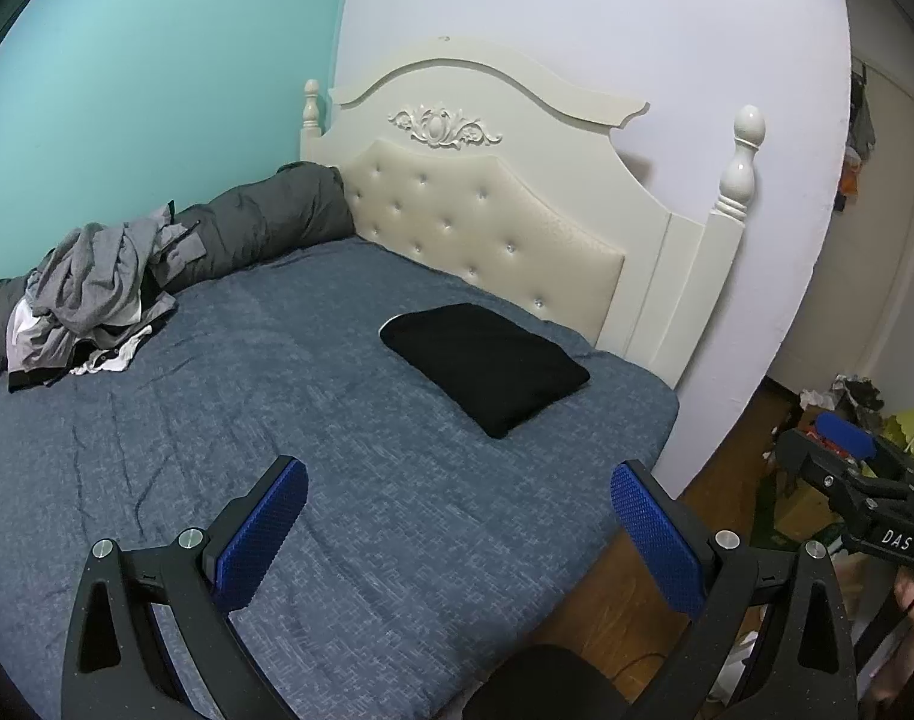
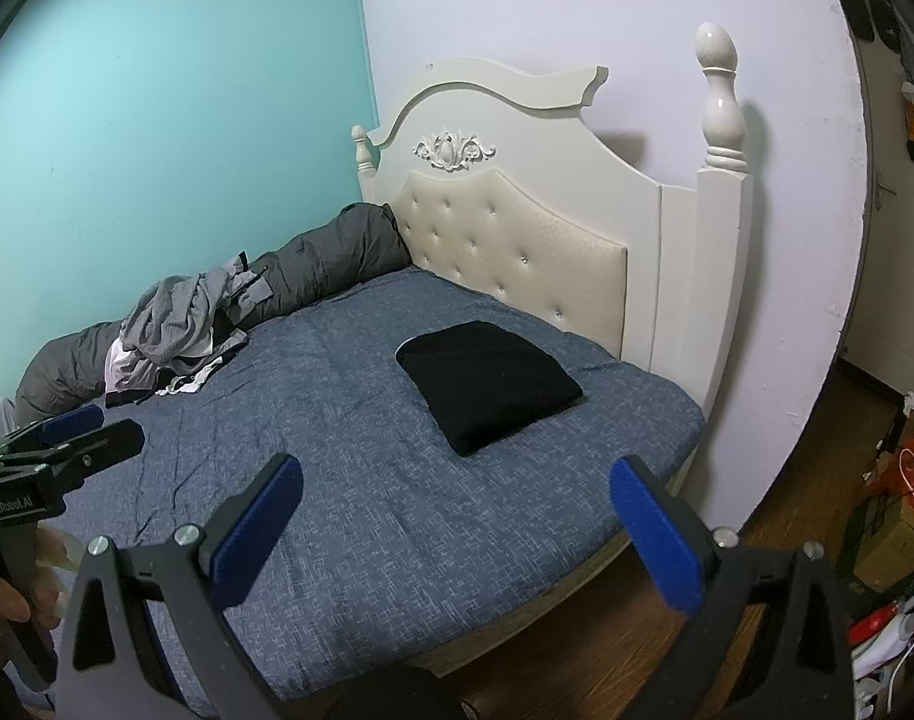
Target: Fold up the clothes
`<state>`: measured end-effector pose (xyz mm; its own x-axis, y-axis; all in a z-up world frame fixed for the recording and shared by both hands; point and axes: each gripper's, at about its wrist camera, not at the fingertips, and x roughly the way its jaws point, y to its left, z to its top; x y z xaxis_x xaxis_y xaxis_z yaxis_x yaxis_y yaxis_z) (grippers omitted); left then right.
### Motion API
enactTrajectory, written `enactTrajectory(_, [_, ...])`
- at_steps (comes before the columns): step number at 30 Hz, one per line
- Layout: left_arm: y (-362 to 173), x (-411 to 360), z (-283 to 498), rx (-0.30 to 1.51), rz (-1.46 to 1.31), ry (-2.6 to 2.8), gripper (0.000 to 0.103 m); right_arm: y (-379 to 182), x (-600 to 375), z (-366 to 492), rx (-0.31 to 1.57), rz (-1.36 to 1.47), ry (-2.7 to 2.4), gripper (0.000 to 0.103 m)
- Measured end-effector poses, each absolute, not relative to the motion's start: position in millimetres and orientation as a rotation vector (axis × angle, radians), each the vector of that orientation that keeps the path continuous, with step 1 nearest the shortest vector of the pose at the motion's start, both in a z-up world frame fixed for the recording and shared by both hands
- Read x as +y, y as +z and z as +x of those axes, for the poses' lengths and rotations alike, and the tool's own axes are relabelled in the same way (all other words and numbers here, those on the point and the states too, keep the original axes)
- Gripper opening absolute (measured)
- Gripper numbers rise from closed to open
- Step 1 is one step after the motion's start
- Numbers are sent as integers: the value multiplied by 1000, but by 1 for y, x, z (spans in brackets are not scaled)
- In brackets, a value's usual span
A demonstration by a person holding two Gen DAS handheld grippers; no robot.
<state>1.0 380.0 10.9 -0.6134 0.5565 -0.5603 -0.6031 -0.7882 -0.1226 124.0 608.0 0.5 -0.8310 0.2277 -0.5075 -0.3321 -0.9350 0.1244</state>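
Note:
A folded black garment (image 1: 487,367) lies on the blue bed (image 1: 277,420) near the headboard; it also shows in the right wrist view (image 2: 488,384). A heap of unfolded grey, white and black clothes (image 1: 91,300) sits at the bed's far left by the wall, also in the right wrist view (image 2: 169,336). My left gripper (image 1: 457,480) is open and empty above the bed's near part. My right gripper (image 2: 457,480) is open and empty above the bed's near edge. Each gripper shows at the edge of the other's view (image 1: 847,468) (image 2: 67,438).
A rolled dark grey duvet (image 1: 259,222) lies along the turquoise wall. The cream tufted headboard (image 1: 487,204) with posts stands at the back. Wooden floor (image 1: 625,600) lies right of the bed, with boxes and clutter (image 2: 901,480) at the far right.

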Motion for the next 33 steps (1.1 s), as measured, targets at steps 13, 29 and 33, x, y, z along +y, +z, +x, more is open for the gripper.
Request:
enactTrajectory(13, [10, 378, -1, 87, -777, 2368, 103, -3, 607, 121, 298, -742, 2739, 103])
enactTrajectory(29, [8, 375, -2, 71, -786, 2365, 103, -2, 607, 122, 306, -739, 2736, 103])
enactTrajectory(33, [9, 376, -1, 75, -779, 2367, 103, -2, 606, 123, 308, -738, 2737, 103])
